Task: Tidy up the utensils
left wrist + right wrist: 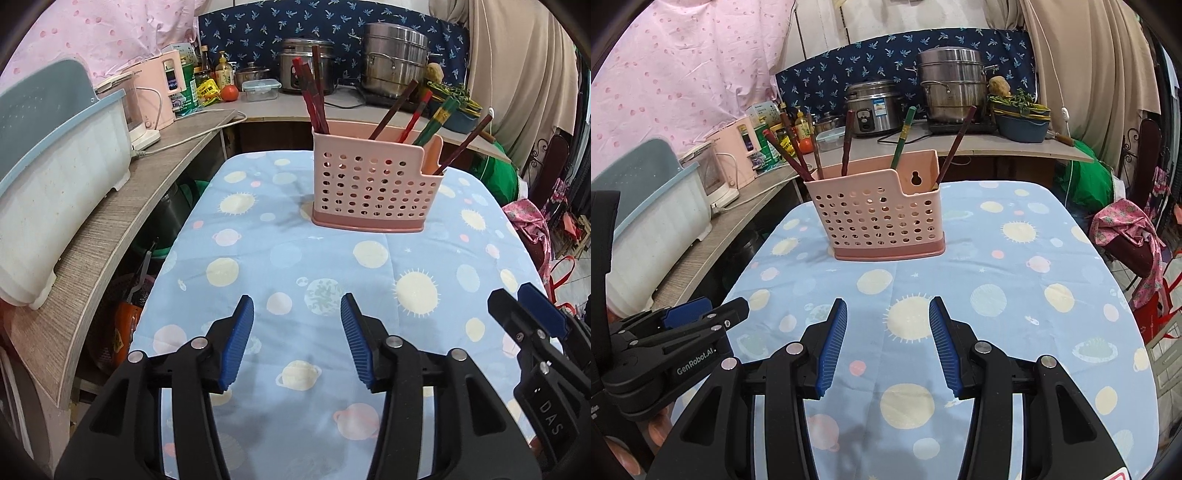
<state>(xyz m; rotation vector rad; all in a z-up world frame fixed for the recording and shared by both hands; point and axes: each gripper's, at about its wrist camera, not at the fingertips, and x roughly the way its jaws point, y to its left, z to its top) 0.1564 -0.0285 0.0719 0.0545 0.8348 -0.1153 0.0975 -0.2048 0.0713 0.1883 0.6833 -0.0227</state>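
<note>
Bench [258,236] draped in a planet-print cloth; near its far edge stands the pink perforated holder [373,192], chopsticks [314,96] upright inside. Left tool [297,308] and right tool [888,310] hover side by side at the near end, jaws parted, empty.

The counter [258,236] is covered by a light blue cloth printed with suns and planets. A pink perforated utensil holder [373,192] stands upright on it toward the far end, with red, brown and green chopsticks [314,96] leaning inside. The near part of the cloth is bare.
</note>
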